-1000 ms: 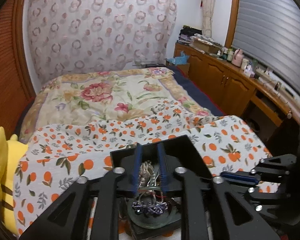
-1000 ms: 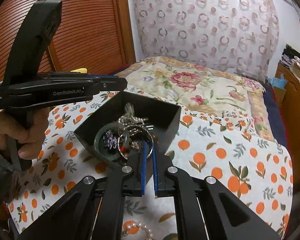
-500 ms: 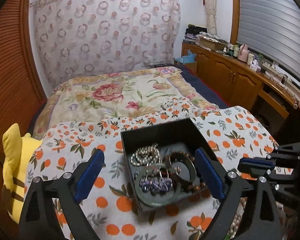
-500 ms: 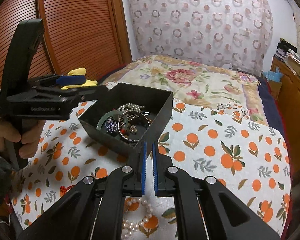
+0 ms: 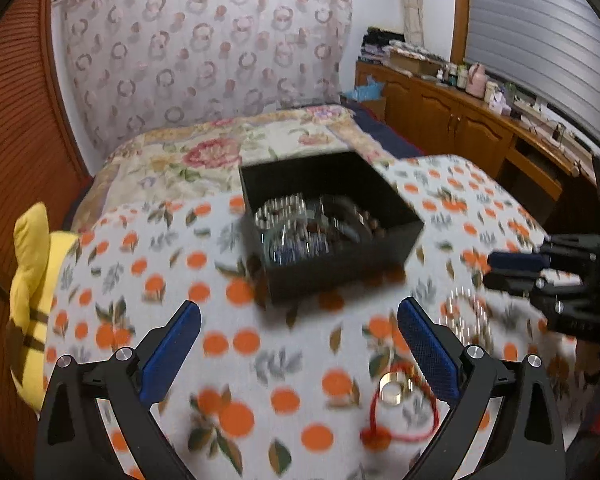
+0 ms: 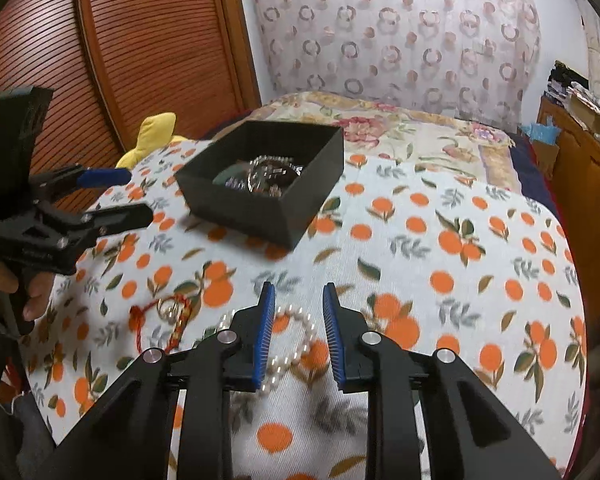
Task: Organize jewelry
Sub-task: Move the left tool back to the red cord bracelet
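A black box (image 5: 380,196) (image 6: 300,208) holding several bracelets and beads rests on the orange-print cloth. My left gripper (image 5: 300,344) (image 6: 132,196) hovers over bare cloth in front of the box. Its jaws are wide and still opening, with nothing between them. A red cord bracelet with a gold ring (image 5: 396,396) (image 6: 160,316) lies by its right finger. My right gripper (image 6: 298,320) (image 5: 500,270) is opening above a pearl bracelet (image 6: 312,330) (image 5: 468,312), which lies on the cloth between the jaws without touching the pads.
A yellow plush toy (image 5: 36,280) (image 6: 152,132) sits at the cloth's left edge. A hand (image 6: 32,292) holds the left gripper's handle. Beyond the cloth lies a floral bedspread (image 5: 228,148). Wooden cabinets (image 5: 452,120) line the right wall.
Both grippers have pulled back from the box toward the near edge. The left jaws went from nearly shut inside the box to wide apart. The right jaws have parted.
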A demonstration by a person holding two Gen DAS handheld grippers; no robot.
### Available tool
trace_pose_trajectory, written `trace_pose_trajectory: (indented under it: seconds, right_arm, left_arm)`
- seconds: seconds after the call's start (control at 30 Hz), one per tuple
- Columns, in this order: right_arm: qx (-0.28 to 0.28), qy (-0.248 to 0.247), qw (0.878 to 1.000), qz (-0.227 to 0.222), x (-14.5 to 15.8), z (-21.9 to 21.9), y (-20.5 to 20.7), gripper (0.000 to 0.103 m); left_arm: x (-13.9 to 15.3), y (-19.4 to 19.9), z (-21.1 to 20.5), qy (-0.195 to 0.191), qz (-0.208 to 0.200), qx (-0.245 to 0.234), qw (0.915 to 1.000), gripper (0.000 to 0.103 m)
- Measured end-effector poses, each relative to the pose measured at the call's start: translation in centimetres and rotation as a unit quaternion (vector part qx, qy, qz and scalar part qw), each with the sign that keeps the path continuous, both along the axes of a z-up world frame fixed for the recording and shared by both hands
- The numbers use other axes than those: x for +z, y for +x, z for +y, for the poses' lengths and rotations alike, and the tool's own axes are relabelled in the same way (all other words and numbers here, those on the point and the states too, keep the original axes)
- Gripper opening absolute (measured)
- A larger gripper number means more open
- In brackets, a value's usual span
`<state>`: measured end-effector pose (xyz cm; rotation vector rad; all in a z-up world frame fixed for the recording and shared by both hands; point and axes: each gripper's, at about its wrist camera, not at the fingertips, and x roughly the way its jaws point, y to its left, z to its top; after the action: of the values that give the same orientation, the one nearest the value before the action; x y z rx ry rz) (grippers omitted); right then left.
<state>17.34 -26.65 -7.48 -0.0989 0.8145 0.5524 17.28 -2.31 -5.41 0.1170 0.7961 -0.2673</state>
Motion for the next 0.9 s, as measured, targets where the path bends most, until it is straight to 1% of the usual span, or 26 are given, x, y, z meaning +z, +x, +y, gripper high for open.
trace_pose_trajectory:
  seconds: [0.2, 0.3, 0.43, 0.53, 0.57, 0.6, 0.63, 0.67, 0.73, 0.77, 0.83, 0.87, 0.9]
  right_arm:
    - [0.012, -0.011, 1.0, 0.0, -0.3, 0.4, -1.2, 0.027]
    - [0.019, -0.013, 1.0, -0.001, -0.2, 0.8, -1.7, 0.027]
    - [0.029, -0.017, 0.999, -0.003, -0.2, 1.2, -2.5, 0.027]
    - [0.029, -0.016, 0.999, -0.003, -0.2, 1.1, -2.9, 0.027]
    - [0.029, -0.016, 0.999, -0.002, -0.3, 1.1, -3.0, 0.027]
    - [0.028, -0.016, 0.999, -0.002, -0.3, 1.0, -3.1, 0.027]
    - [0.028, -0.016, 0.999, -0.002, -0.3, 1.0, -3.1, 0.027]
    - [0.028, -0.016, 0.999, -0.002, -0.4, 1.0, -3.1, 0.027]
    - [0.028, -0.016, 0.999, -0.001, -0.5, 1.0, -3.2, 0.027]
    - [0.028, -0.017, 0.999, -0.002, -0.5, 1.0, -3.3, 0.027]
    - [0.031, -0.018, 0.999, -0.005, -0.4, 1.2, -3.5, 0.027]
    - [0.032, -0.019, 0.999, -0.007, -0.3, 1.2, -3.6, 0.027]
    - [0.032, -0.019, 0.999, -0.008, -0.3, 1.2, -3.6, 0.027]
  left_arm:
    - [-2.1, -2.6, 0.2, 0.001, 0.028, -0.003, 0.9996, 0.095]
    - [-2.6, -3.3, 0.3, -0.009, 0.04, -0.002, 0.9992, 0.095]
    - [-3.0, -4.2, 0.1, -0.012, 0.043, -0.002, 0.999, 0.095]
    - [-3.1, -4.5, 0.0, -0.021, 0.047, -0.001, 0.9987, 0.095]
    - [-3.2, -4.5, -0.1, -0.023, 0.048, 0.0, 0.9986, 0.092]
    - [-3.2, -4.5, -0.2, -0.025, 0.051, 0.0, 0.9984, 0.083]
    - [-3.3, -4.5, -0.3, -0.026, 0.054, 0.0, 0.9982, 0.076]
    - [-3.5, -4.5, -0.5, -0.025, 0.059, -0.001, 0.998, 0.072]
    - [-3.8, -4.5, -0.9, -0.024, 0.066, -0.007, 0.9975, 0.06]
    - [-4.0, -4.6, -1.2, -0.023, 0.069, -0.011, 0.9973, 0.058]
    - [-4.2, -4.7, -1.6, -0.018, 0.072, -0.017, 0.997, 0.047]
    - [-4.4, -4.8, -1.7, -0.016, 0.074, -0.018, 0.997, 0.044]
    - [-4.5, -4.8, -1.8, -0.015, 0.076, -0.019, 0.9968, 0.039]
